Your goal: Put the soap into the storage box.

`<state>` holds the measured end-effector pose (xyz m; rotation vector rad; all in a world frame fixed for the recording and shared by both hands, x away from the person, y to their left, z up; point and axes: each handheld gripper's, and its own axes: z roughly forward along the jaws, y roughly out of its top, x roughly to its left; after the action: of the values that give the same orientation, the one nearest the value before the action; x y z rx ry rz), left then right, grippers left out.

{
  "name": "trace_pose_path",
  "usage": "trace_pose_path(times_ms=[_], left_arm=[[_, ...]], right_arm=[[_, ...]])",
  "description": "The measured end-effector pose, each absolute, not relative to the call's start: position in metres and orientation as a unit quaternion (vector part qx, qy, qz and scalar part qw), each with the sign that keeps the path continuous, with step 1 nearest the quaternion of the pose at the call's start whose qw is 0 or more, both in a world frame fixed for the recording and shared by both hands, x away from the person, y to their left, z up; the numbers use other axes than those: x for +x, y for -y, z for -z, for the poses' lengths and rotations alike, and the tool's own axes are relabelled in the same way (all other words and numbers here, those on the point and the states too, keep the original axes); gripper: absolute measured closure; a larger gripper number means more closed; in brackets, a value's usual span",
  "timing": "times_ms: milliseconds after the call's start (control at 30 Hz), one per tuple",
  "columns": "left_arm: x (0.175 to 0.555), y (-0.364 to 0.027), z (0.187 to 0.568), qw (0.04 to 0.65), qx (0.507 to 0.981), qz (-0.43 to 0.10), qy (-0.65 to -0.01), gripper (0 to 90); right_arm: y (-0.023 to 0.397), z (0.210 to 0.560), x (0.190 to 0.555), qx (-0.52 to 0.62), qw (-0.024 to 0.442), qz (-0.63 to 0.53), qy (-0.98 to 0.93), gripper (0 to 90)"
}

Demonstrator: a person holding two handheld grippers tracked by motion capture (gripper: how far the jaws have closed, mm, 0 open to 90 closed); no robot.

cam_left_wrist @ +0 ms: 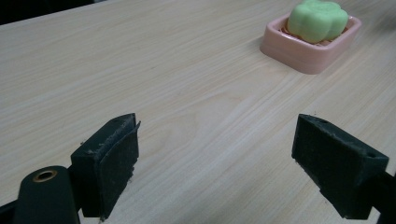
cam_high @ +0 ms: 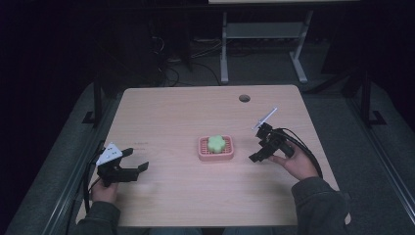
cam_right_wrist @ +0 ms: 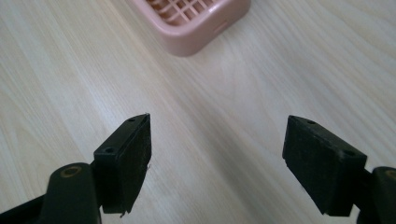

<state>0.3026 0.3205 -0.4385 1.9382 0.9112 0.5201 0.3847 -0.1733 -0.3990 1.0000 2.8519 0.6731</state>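
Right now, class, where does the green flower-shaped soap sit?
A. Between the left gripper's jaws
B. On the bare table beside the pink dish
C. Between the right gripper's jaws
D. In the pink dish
D: the green soap rests on the grid inside the pink dish, and both grippers stand open and empty, apart from it.

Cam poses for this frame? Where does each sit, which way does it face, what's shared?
High view: above the person's side, facing forward and down on the table; forearms, left gripper, right gripper.
Left gripper view: low, facing the green soap in the pink dish; open jaws.
Right gripper view: near the dish; open jaws.
Shared: the dish.
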Motion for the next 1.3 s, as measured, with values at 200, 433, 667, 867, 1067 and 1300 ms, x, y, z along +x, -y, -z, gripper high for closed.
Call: trace_pose_path(times_ms=[200, 433, 667, 867, 1067, 1300], left_arm=[[0.302, -0.320, 0.439, 0.451, 0.785, -0.208, -0.370, 14.4], [0.302, -0.320, 0.439, 0.449, 0.787, -0.208, -0.370, 14.4], [0.302, -0.320, 0.439, 0.448, 0.787, -0.207, -0.369, 14.4], [0.303, -0.319, 0.439, 0.448, 0.788, -0.208, -0.368, 14.4], [0.303, -0.319, 0.440, 0.450, 0.786, -0.207, -0.370, 14.4], [0.303, -0.319, 0.440, 0.443, 0.791, -0.206, -0.367, 14.4]], right_arm=[[0.183, 0.400, 0.379, 0.330, 0.019, -0.226, -0.916, 23.7], [0.190, 0.401, 0.374, 0.333, 0.019, -0.229, -0.915, 23.7], [0.201, 0.408, 0.366, 0.338, 0.019, -0.232, -0.912, 24.3], [0.212, 0.413, 0.359, 0.348, 0.021, -0.239, -0.906, 24.4], [0.221, 0.419, 0.349, 0.354, 0.022, -0.240, -0.904, 24.4], [0.231, 0.422, 0.335, 0.362, 0.029, -0.243, -0.900, 24.4]])
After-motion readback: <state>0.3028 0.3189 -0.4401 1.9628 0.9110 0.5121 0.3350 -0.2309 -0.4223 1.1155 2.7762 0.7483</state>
